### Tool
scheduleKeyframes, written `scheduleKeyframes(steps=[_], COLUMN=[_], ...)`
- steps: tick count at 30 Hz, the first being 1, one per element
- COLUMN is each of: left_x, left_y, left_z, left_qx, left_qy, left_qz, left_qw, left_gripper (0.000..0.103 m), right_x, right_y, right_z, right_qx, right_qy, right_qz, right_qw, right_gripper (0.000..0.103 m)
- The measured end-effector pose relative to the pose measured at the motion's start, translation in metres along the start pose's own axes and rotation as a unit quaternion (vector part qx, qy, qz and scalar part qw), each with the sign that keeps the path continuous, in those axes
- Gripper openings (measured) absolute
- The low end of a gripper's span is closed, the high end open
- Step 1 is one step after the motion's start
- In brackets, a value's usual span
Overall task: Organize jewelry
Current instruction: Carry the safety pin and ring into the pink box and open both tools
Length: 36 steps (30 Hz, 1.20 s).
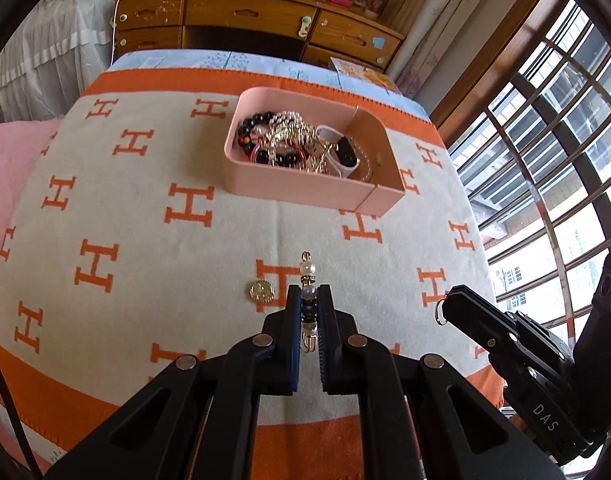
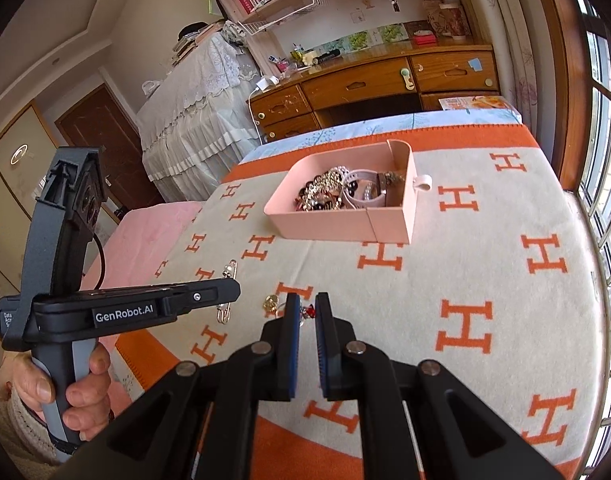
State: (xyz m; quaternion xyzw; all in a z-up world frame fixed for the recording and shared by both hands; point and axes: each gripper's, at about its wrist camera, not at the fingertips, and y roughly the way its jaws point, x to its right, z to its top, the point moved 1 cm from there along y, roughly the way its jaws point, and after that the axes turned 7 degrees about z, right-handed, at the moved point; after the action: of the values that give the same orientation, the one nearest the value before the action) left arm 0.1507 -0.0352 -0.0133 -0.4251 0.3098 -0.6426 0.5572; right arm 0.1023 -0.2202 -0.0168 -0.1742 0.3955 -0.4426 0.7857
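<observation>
**Both grippers holding jewelry above the blanket**

Above the orange-and-cream blanket (image 1: 145, 184), with its pattern of orange H letters, I hold a gripper in each hand. My left gripper (image 1: 308, 294) is clamped on a beaded pin (image 1: 308, 276): pearl-like and dark beads sit between the pads, a gold loop sticks out past the fingertips, and the gold clasp end hangs behind them. In the right wrist view the same pin shows on both sides of the left gripper's fingers, clear of the cloth.

My right gripper (image 2: 305, 307) is pressed together on a small piece with a silver ring and red beads (image 2: 308, 312); from the left wrist view, only the ring peeks out at the fingertips.

A round gold charm (image 1: 262, 291) lies flat on the blanket, just left of my left gripper's fingertips.

Further back on the blanket sits the pink tray (image 1: 297, 194), heaped with bracelets, chains and a white strap. My left hand (image 2: 77, 392) wraps the grey handle at the lower left of the right wrist view.
</observation>
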Motion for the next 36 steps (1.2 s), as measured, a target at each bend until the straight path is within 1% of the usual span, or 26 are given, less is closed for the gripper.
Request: scheduleKeyframes(steps=[5,8,14,18,22,25,29,32,36], left_x=[-0.004,-0.001,0.011,0.02,0.031,0.037,0.039,0.039,0.033], left_y=[-0.023,-0.024,-0.01,0.006,0.027,0.044,0.068,0.084,0.096], left_z=[0.03,0.051,0.097,0.12,0.135,0.146,0.159,0.162,0.159], left_qx=[0.037,0.049,0.063,0.065,0.055,0.043,0.02,-0.001,-0.009], left_qy=[0.006,0.012,0.018,0.021,0.04,0.053,0.046,0.039,0.033], left_qz=[-0.006,-0.01,-0.027,-0.031,-0.048,-0.048,-0.055,-0.074,-0.068], left_qw=[0.9993,0.9987,0.9975,0.9972,0.9966,0.9965,0.9973,0.9965,0.9971], left_gripper=[0.005,0.005,0.005,0.005,0.005,0.005,0.005,0.005,0.005], right_x=[-0.012,-0.014,-0.007,0.006,0.023,0.034,0.05,0.059,0.066], right_y=[0.001,0.003,0.012,0.024,0.039,0.05,0.06,0.07,0.088], right_z=[0.031,0.052,0.093,0.111,0.125,0.132,0.136,0.137,0.132], right_qx=[0.021,0.032,0.052,0.058,0.051,0.043,0.037,0.021,-0.006], right_qy=[-0.017,-0.022,-0.015,-0.004,0.012,0.026,0.045,0.061,0.072], right_qz=[-0.01,-0.018,-0.032,-0.048,-0.059,-0.067,-0.076,-0.068,-0.062], right_qw=[1.0,0.999,0.998,0.997,0.997,0.996,0.995,0.996,0.995], right_gripper=[0.008,0.008,0.008,0.008,0.008,0.008,0.008,0.008,0.008])
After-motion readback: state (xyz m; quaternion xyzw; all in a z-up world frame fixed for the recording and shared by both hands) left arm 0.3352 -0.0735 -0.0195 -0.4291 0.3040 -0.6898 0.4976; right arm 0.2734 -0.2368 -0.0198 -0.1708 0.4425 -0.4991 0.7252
